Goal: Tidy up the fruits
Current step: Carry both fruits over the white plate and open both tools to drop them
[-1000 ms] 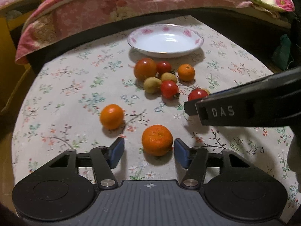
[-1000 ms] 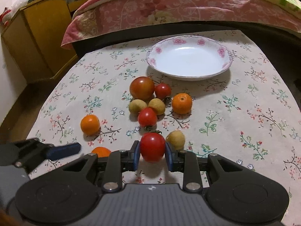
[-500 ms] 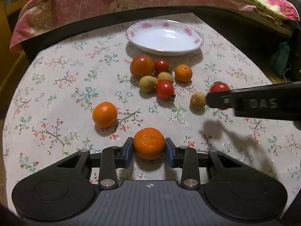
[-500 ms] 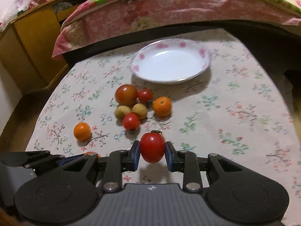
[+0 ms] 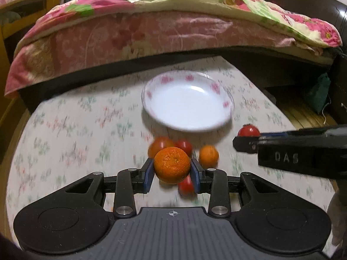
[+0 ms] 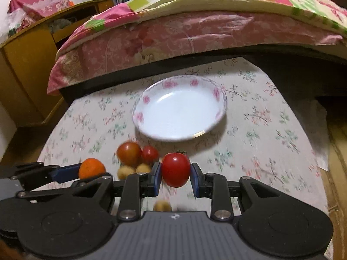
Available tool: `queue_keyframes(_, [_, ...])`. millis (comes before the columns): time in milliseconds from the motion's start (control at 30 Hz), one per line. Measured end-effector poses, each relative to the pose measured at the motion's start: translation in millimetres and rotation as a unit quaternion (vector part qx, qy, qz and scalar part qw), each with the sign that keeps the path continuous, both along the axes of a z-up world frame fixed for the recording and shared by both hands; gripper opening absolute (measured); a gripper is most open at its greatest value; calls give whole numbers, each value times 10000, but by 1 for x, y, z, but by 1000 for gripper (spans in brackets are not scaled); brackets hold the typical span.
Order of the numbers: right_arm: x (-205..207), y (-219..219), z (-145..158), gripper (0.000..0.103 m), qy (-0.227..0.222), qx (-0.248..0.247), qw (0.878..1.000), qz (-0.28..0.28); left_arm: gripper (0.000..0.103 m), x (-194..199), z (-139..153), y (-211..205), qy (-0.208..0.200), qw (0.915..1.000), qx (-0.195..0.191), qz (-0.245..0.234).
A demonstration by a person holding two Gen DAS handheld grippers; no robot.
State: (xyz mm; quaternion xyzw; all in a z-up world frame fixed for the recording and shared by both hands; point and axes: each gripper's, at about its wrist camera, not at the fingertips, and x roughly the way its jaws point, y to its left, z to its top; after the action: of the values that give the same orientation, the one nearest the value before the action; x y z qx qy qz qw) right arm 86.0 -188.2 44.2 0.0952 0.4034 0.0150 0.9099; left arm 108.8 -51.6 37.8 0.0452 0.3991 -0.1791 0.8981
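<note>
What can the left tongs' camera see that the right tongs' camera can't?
Only the left wrist view shows a small orange lying near the tomatoes and a green bag by the bed. Only the right wrist view shows the yellow wooden cabinet and three little yellowish fruits. Both show the flowered plate, the held orange and the held red tomato.

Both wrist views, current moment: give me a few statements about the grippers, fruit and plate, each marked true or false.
1. The left gripper is shut on an orange. True.
2. The right gripper is open. False: it is shut on a red tomato.
3. The plate holds no fruit. True.
4. The plate stands on bare wood. False: it stands on a flowered tablecloth.
5. Some fruit lies on the cloth in front of the plate. True.
</note>
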Motion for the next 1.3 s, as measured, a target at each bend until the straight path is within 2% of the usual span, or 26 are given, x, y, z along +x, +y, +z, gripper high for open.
queue_keyframes(133, [29, -8, -1, 28, -62, -77, 10000, -13, 43, 34, -1, -7, 11, 9999, -108, 52])
queue_keyframes(300, [65, -19, -12, 28, -5, 49, 10000, -6, 43, 64, -10, -21, -14, 10000, -14, -34])
queue_keyframes(500, [88, -27, -25, 28, 37, -4, 10000, 33, 43, 85, -22, -31, 32, 9999, 140, -72])
queue_keyframes(800, [100, -29, -34, 29, -3, 43, 9999, 139, 43, 94, -30, -32, 94, 9997, 221, 7])
queue_keyframes(967, [101, -27, -38, 29, 50, -11, 9999, 151, 46, 95, -30, -33, 78, 9996, 264, 42])
queue_keyframes(1133, [100, -29, -39, 29, 56, -8, 9999, 117, 54, 98, -32, -30, 135, 9996, 243, 113])
queue_keyframes(1300, [101, -28, -39, 30, 38, -12, 9999, 135, 55, 96, -31, -27, 133, 9995, 226, 162])
